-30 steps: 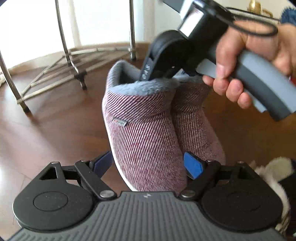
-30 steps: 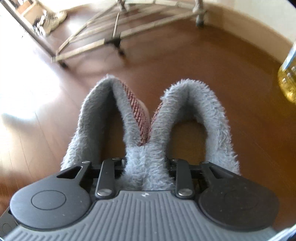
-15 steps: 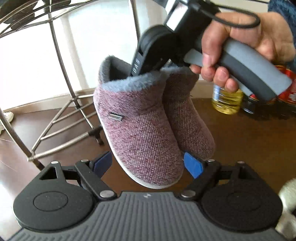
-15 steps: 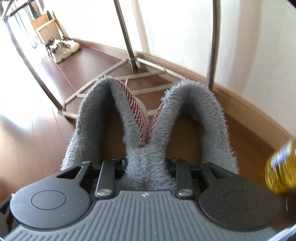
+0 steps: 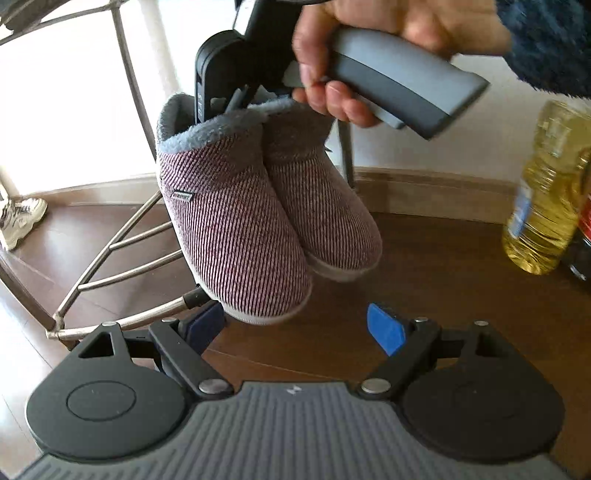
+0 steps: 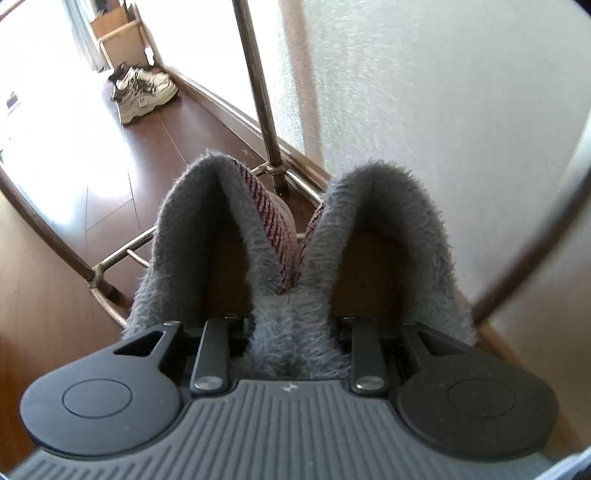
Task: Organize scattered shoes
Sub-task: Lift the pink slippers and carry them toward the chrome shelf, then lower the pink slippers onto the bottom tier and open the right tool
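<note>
A pair of maroon ribbed slippers point(image 5: 243, 221) with grey fleece lining hangs in the air, toes down. My right gripper point(image 6: 291, 328) is shut on the two inner collars of the slippers point(image 6: 291, 258), pinched together, one finger inside each opening. In the left wrist view the right gripper point(image 5: 236, 99) comes down from above, held by a hand point(image 5: 388, 33). My left gripper point(image 5: 295, 325) stands open just below the toes, its blue pads point(image 5: 384, 328) clear of the slippers.
A metal rack point(image 5: 122, 240) with thin bars stands behind the slippers by the wall. White sneakers point(image 6: 144, 88) sit on the wood floor near the baseboard. A yellow oil bottle point(image 5: 543, 192) and a dark bottle stand at the right.
The slippers have been lifted off the floor and carried toward the rack and wall. My left gripper followed beneath them, still open. The oil bottle has come into the left wrist view.
</note>
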A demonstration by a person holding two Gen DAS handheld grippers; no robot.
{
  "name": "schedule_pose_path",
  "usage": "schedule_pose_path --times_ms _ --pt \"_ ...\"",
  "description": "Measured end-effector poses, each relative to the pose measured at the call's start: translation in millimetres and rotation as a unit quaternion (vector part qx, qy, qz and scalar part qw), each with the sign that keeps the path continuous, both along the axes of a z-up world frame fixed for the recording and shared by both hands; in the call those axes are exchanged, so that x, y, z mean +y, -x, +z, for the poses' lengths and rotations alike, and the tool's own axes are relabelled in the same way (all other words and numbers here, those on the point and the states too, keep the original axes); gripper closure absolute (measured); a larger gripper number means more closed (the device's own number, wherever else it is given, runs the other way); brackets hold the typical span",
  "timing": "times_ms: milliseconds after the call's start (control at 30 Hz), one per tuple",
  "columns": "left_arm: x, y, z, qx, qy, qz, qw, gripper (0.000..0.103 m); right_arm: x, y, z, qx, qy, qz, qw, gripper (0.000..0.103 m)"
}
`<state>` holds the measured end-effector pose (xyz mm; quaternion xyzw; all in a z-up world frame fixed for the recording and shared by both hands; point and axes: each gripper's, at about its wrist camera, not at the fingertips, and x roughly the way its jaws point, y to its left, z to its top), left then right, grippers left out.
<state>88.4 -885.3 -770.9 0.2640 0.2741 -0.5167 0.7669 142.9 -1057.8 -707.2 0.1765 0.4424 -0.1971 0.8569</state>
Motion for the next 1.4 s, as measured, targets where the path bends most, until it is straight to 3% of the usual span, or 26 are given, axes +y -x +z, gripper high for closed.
schedule_pose_path --times_ms 333,500,700,900,1000,1033,1067,1133,1300,1400 --pt "-22.1 7.4 -19.3 -0.011 -0.02 0.029 0.9993 0.016 -32.5 -46.7 -21.4 0.038 -0.025 -0.008 0.999 0.077" --pt "-32.2 6.0 -25.4 -0.007 -0.015 0.031 0.9994 0.016 -36.4 -51.4 -24.3 0.03 -0.011 0.009 0.999 0.07" --pt "-38.3 11.4 -27.7 -0.014 -0.011 0.027 0.9995 0.016 -28.2 -36.8 -1.0 -0.045 0.088 0.036 0.994 0.059" --pt "-40.0 10.4 -24.2 -0.022 0.001 0.022 0.9995 0.016 -23.5 4.2 17.1 -0.107 0.098 0.045 0.988 0.052" --pt "-37.0 11.9 -26.9 -0.028 0.0 0.001 0.9996 0.017 -18.7 45.5 20.3 -0.125 0.095 0.05 0.986 0.056" --pt "-33.8 14.0 -29.6 -0.03 -0.006 -0.018 0.9994 0.017 -14.0 64.0 14.3 -0.12 0.085 0.048 0.988 0.064" --pt "-33.6 14.5 -29.2 -0.031 -0.007 -0.021 0.9993 0.017 -9.4 82.5 8.3 -0.115 0.075 0.046 0.989 0.079" --pt "-29.9 22.0 -38.3 -0.044 -0.028 -0.06 0.9968 0.017 -0.2 116.9 -11.0 -0.09 0.049 0.04 0.994 0.087" --pt "-36.9 30.0 -59.1 -0.054 -0.064 -0.097 0.9918 0.017 19.0 153.5 -76.1 -0.005 -0.004 0.013 1.0 0.089" --pt "-43.7 30.4 -63.4 -0.052 -0.064 -0.098 0.9917 0.017 17.0 146.7 -94.6 -0.001 -0.002 0.0 1.0 0.089"
